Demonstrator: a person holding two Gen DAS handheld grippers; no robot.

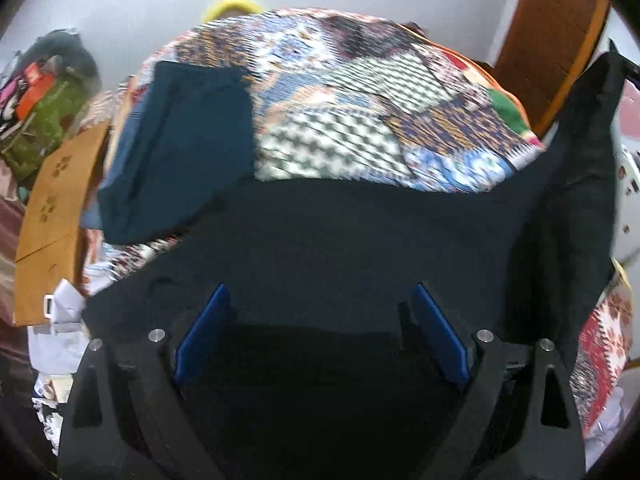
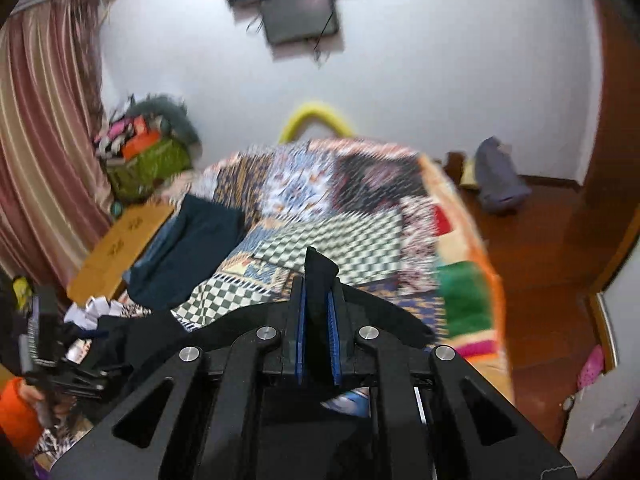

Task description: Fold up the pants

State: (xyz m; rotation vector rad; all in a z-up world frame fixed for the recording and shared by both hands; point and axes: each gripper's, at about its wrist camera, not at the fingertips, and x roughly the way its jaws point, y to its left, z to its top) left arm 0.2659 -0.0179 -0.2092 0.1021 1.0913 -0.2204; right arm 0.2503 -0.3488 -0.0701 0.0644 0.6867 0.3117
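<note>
Black pants [image 1: 340,240] draped across the near part of the bed, over the patchwork quilt [image 1: 360,92], far hem edge running in a shallow curve from left to right. One corner hauled up at the right of the left wrist view, rising as a dark peak [image 1: 592,128] against the white wall.

Left gripper [image 1: 320,320] poised low over the black cloth, jaws spread wide, blue pads [image 1: 204,336] apart with nothing between; whether touching the cloth, cannot tell.

Right gripper [image 2: 318,312] raised above the bed, jaws clenched on a fold of the black pants, a dark tip of cloth [image 2: 320,268] poking up past the pads.

Folded dark teal garment [image 1: 180,160] lying on the quilt's left side, its near corner just beside the pants' left edge. Tan board [image 2: 120,244] flanking the bed's left edge, crumpled white cloth [image 2: 88,312] near its end. Heaped bags and clothes [image 2: 148,160] in the far left corner beside the striped curtain [image 2: 44,160].

Open quilt beyond the pants, centre to right, up to the orange border [image 2: 476,220]. Bare wooden floor [image 2: 532,280] right of the bed, a grey bundle [image 2: 500,180] against the far wall. Yellow bed-end hoop [image 2: 316,116] at the far edge.
</note>
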